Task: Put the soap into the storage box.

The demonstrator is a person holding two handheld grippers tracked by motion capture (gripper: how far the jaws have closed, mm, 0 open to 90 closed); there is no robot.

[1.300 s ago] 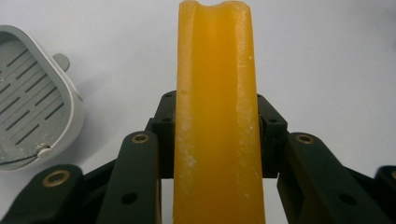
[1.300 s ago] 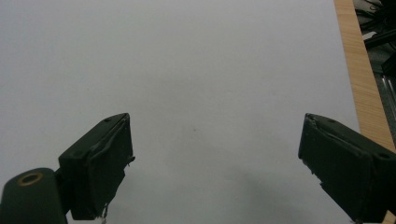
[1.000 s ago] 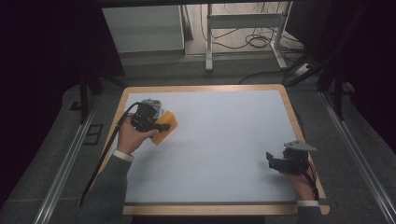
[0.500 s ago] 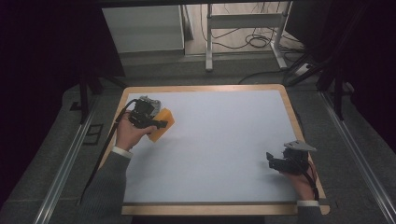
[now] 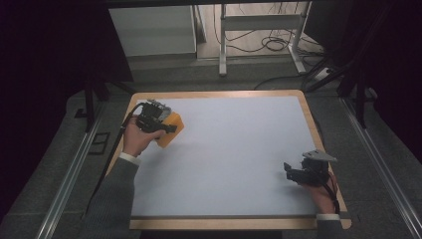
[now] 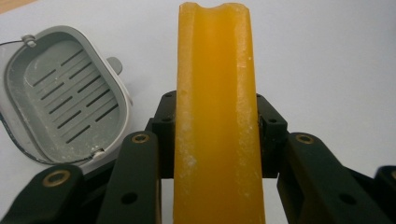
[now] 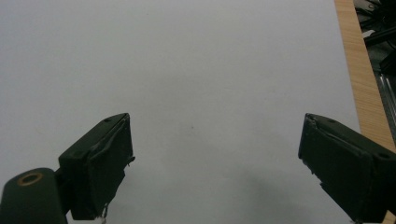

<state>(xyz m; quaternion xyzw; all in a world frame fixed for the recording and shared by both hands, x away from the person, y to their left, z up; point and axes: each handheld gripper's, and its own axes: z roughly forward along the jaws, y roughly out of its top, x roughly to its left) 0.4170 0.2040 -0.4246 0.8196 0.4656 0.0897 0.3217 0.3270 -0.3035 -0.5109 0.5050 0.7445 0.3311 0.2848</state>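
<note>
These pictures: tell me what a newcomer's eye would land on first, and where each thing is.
First, the orange soap bar, clamped upright between the left gripper's jaws near the table's far left corner. Next, the grey slotted soap dish lying open on the white table just beside the bar. Last, the right gripper, jaws wide apart and holding nothing, low at the near right edge.

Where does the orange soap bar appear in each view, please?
High view: the soap is at the table's far left, in the left gripper.
Left gripper view: soap upright at centre, clamped between the jaws.
Right gripper view: open jaws over bare mat.
Shared landmark: the pale mat.
</note>
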